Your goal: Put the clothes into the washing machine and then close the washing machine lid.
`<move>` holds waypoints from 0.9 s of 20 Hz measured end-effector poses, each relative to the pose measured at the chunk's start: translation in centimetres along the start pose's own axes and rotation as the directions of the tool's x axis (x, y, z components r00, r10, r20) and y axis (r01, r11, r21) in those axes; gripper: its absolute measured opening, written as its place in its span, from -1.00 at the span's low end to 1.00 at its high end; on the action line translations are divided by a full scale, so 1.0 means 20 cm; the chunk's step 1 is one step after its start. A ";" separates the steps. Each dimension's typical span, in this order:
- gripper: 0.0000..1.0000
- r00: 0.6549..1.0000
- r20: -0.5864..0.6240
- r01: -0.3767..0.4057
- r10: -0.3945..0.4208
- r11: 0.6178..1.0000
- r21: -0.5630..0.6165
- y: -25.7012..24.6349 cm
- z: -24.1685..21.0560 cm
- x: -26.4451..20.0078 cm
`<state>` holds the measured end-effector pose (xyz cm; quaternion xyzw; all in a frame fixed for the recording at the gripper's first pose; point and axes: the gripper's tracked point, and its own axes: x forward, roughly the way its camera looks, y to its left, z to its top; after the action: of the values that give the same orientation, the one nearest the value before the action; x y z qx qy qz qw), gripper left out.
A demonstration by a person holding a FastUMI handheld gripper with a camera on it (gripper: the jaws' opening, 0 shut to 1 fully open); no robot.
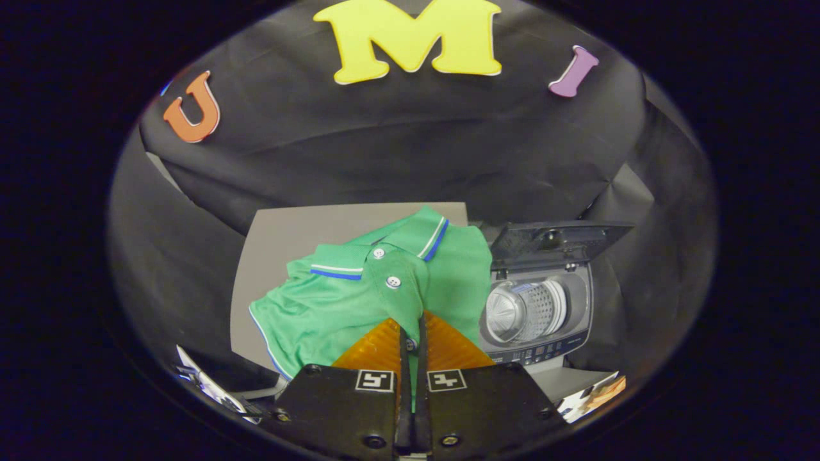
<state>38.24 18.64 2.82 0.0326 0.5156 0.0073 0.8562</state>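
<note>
- You are clenching the gripper (pixel 412 323) on the green polo shirt (pixel 359 301): the two fingers are pressing together with a fold of the shirt's front caught between them, just below the buttoned placket.
- The polo shirt is spreading out ahead of the fingers over the grey tabletop (pixel 288 227), its collar, trimmed with white and blue stripes, pointing away from you, and one sleeve with a pale edge hanging down to the left of the fingers.
- Two white buttons are showing on the placket, just beyond the fingertips.
- The small top-loading washing machine (pixel 538 307) is sitting just beside the shirt on the right, touching or nearly touching its edge; you cannot tell which.
- Its dark lid (pixel 557 240) is standing raised at the back, and the perforated metal drum (pixel 528 310) is lying open to view.
- The control panel along the machine's front edge is carrying small markings, too tiny to read.
</note>
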 end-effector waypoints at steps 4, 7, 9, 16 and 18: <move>-0.89 0.999 0.016 -0.030 0.029 0.997 0.067 -0.13 0.00 -0.06; -0.88 0.999 0.035 -0.018 0.015 0.994 0.105 -0.28 0.01 -0.10; -0.88 0.999 0.047 0.000 -0.006 0.992 0.123 -0.37 0.00 -0.13; -0.88 0.995 0.091 0.027 -0.049 0.973 0.228 -0.71 -0.07 -0.21; -0.89 0.993 0.098 0.041 -0.069 0.964 0.262 -0.82 -0.09 -0.23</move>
<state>34.13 2.10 5.08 0.1305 0.4665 -0.0858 0.8706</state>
